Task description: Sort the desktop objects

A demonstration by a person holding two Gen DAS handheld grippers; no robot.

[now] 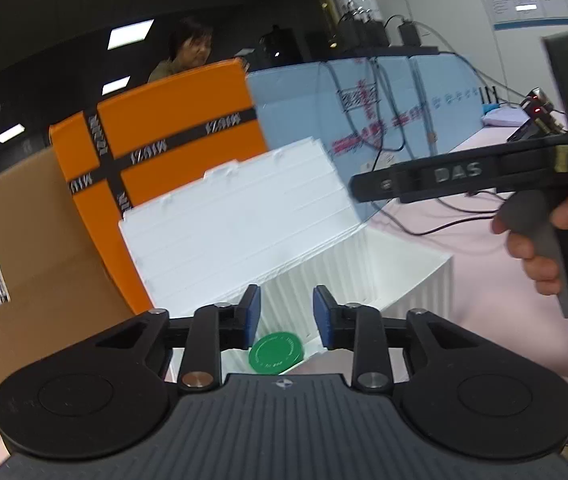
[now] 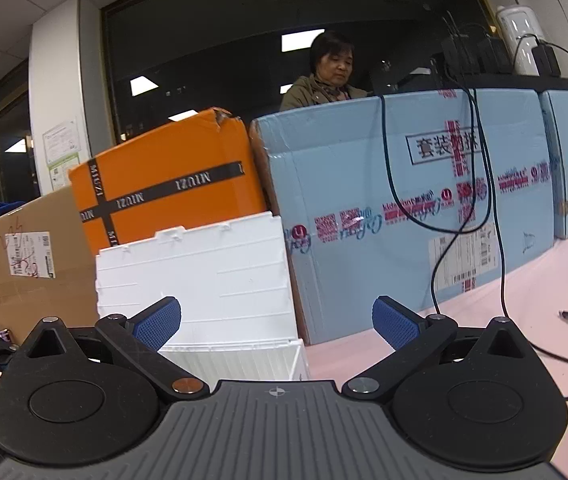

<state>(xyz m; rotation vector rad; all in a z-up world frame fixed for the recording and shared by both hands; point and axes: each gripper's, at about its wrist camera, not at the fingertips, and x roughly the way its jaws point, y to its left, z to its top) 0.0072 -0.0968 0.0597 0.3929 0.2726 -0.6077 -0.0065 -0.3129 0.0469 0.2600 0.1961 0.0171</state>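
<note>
A green round lid [image 1: 277,352] lies flat on the floor of an open white ribbed storage box [image 1: 412,280], close to the box's near wall, on a pink-topped desk [image 2: 524,292]. The box's hinged cover [image 1: 239,224] stands tilted back against an orange MIUZI carton [image 1: 179,120] and a pale blue printed carton [image 2: 384,208]. The left gripper [image 1: 286,316] hovers directly above the lid, its blue pads a narrow gap apart with nothing between them, which suggests the lid's drop-off step is at its end. The right gripper [image 2: 276,322], held in a hand [image 1: 540,248] to the right of the box, points at the box's right end with its jaws spread wide and empty. No other loose object to sort shows in either view apart from black cables [image 2: 484,184] trailing over the blue carton and across the desk. The next move probably calls for lifting the left gripper clear of the box rim and turning toward whatever item remains outside these frames. A person sits behind the cartons.
</note>
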